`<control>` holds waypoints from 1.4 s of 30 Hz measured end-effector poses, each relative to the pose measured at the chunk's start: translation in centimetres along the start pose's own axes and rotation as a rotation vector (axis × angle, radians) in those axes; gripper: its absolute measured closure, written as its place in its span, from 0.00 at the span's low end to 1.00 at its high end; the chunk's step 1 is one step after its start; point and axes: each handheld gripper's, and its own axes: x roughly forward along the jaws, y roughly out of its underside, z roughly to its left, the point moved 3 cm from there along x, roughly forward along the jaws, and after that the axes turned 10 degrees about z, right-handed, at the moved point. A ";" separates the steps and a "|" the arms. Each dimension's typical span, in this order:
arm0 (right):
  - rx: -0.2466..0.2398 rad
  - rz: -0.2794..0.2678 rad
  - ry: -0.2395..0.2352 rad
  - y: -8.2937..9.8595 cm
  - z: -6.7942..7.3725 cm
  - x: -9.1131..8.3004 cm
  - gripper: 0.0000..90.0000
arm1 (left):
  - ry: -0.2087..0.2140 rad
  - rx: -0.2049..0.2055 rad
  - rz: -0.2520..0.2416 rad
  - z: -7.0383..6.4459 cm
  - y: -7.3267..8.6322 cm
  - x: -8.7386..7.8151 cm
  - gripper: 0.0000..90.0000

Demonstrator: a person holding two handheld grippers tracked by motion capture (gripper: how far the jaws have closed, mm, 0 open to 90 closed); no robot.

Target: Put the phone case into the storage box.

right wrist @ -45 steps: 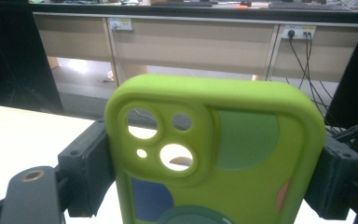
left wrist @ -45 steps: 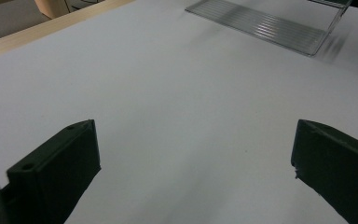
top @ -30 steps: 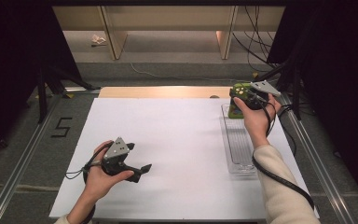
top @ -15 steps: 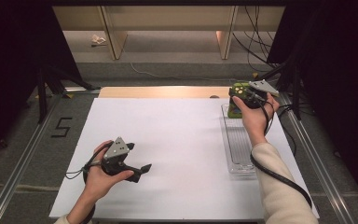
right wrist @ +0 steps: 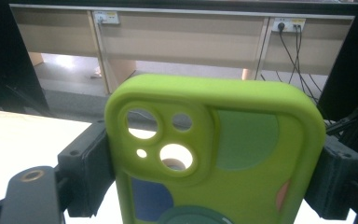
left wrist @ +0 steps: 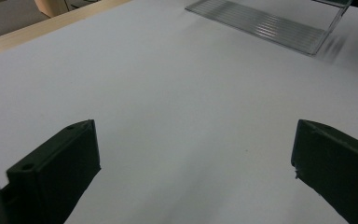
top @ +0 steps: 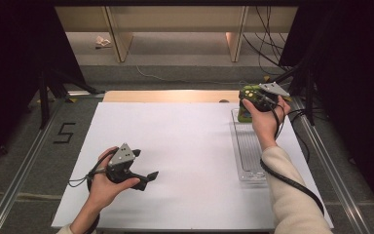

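A lime-green phone case with round camera cut-outs and green, blue and pink patches stands upright between the jaws of my right gripper, which is shut on its two long sides. In the high view that gripper holds the phone case at the far right of the white table, just above the far end of a clear plastic tray. My left gripper rests low at the near left, jaws wide apart with nothing between them. The left gripper view has the open gripper over bare table, the clear tray beyond.
A wooden strip runs along the table's far edge. Metal rails flank the table on both sides. Cables hang at the back right beside dark stands. A "5" mark lies on the floor at left.
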 end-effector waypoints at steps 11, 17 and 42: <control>-0.001 0.011 0.014 0.1 0.1 0.7 0.20 | 0.002 0.000 -0.002 0.0 0.0 0.0 0.01; -0.005 0.015 0.021 0.0 0.1 1.1 0.20 | 0.002 0.000 -0.002 0.0 0.0 0.0 0.01; 0.000 0.034 0.033 -0.2 0.4 2.2 0.20 | 0.002 0.001 -0.002 0.0 0.0 0.0 0.01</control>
